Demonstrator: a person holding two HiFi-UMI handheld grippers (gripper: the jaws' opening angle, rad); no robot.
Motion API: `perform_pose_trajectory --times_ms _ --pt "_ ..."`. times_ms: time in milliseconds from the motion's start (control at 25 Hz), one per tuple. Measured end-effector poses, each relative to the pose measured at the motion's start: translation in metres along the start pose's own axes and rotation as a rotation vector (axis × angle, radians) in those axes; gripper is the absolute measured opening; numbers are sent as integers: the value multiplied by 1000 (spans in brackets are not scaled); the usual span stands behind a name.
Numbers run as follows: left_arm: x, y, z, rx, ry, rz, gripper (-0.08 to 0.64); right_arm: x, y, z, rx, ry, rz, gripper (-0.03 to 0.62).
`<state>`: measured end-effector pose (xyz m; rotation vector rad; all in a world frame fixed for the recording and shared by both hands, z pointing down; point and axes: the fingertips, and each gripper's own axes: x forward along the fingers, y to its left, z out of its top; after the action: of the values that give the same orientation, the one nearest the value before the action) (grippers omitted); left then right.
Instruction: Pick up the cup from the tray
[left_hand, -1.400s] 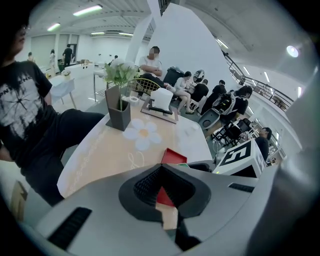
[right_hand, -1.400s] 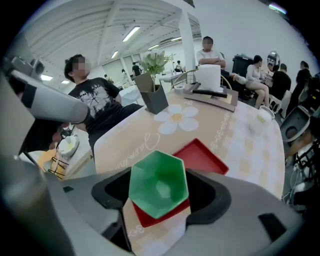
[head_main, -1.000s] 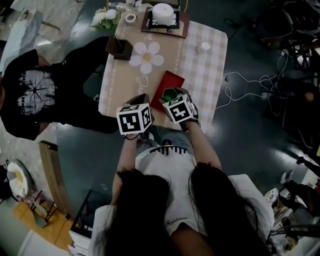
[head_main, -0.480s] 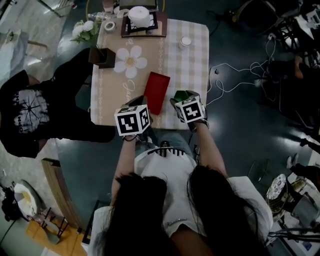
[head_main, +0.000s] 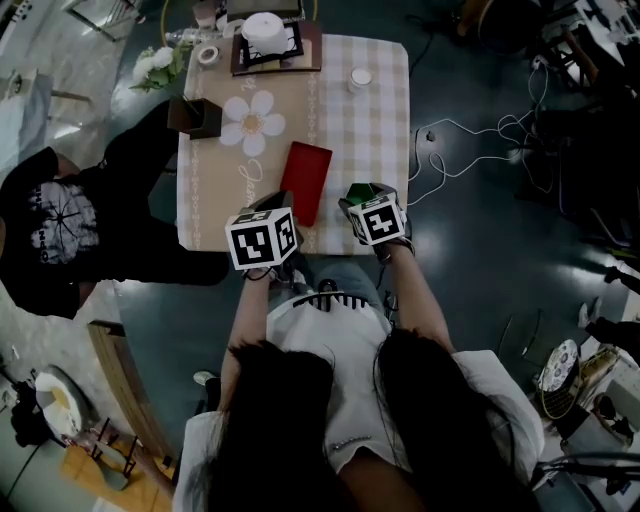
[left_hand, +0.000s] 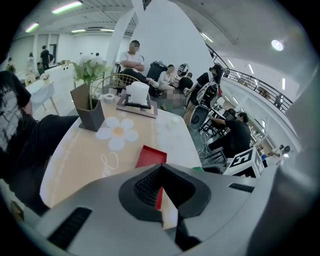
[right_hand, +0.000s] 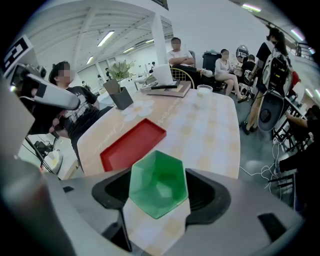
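Observation:
The green faceted cup (right_hand: 158, 184) sits between the jaws of my right gripper (right_hand: 158, 195), which is shut on it. In the head view the cup (head_main: 360, 190) hangs just right of the red tray (head_main: 305, 180), over the table's near edge. The tray (right_hand: 132, 145) lies bare on the cloth, left of and beyond the cup. My left gripper (head_main: 275, 203) hovers at the tray's near end with its jaws shut on nothing. In the left gripper view the tray (left_hand: 151, 156) shows just past the shut left gripper (left_hand: 162, 200).
A dark planter box with flowers (head_main: 195, 113), a flower-shaped mat (head_main: 252, 122), a small white cup (head_main: 360, 78) and a white object on a dark stand (head_main: 265, 38) occupy the table's far half. A person in a black shirt (head_main: 60, 215) sits at the left. Cables (head_main: 470, 160) lie on the floor at the right.
My right gripper has carried the green cup from over the tray's near end to the right of the tray. The left gripper has stayed near the tray's near end.

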<state>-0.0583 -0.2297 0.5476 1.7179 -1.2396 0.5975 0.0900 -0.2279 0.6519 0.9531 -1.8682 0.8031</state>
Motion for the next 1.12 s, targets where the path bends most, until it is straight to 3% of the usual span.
perform_pose_trajectory --times_ms 720,1120 --pt "-6 7 -2 6 -4 10 6 -14 3 -1 36 -58 41 328" --pt "-7 -4 1 31 -23 -23 6 -71 9 48 28 -231 21 327"
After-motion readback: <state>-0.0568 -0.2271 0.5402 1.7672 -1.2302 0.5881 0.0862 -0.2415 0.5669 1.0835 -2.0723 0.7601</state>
